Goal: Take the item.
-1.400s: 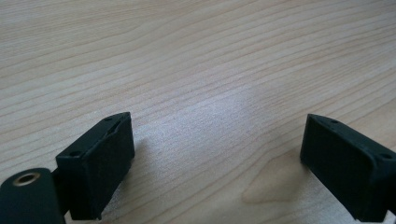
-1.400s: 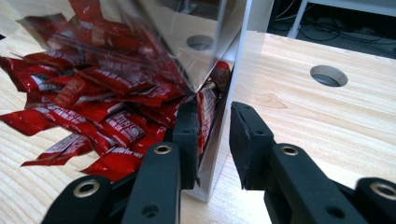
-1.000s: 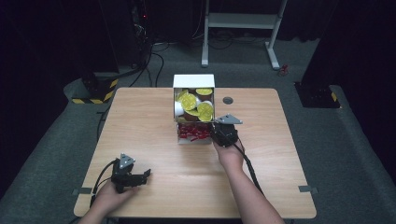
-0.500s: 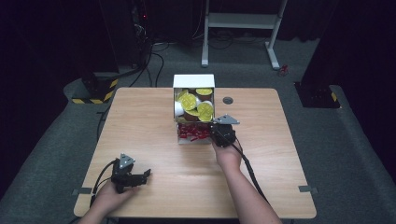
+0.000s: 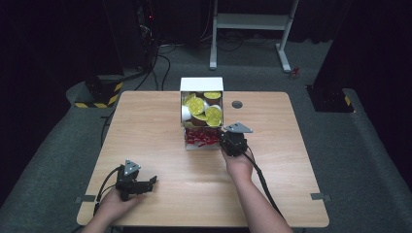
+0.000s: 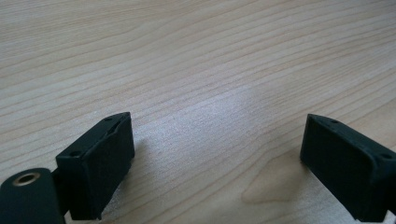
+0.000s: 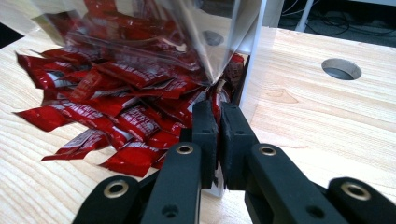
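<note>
A white dispenser box [image 5: 201, 83] stands at the table's far middle, with yellow-lidded cups [image 5: 205, 109] in its upper part and red sachets [image 5: 201, 137] spilling from its bottom tray. My right gripper [image 5: 222, 139] sits at the tray's right front corner. In the right gripper view its jaws [image 7: 217, 109] stand almost together, pinching the edge of a red sachet [image 7: 215, 95] from the pile [image 7: 116, 107]. My left gripper [image 5: 151, 182] rests low over the table at the near left, open, with bare wood between its jaws [image 6: 215, 154].
A clear plastic flap [image 7: 187, 28] hangs over the sachets. A round cable hole [image 5: 237, 104] lies in the tabletop right of the box. Dark floor, cables and a white stand [image 5: 252, 22] lie beyond the far edge.
The right gripper has edged slightly toward the near side at the tray's corner. The left gripper has stayed where it was.
</note>
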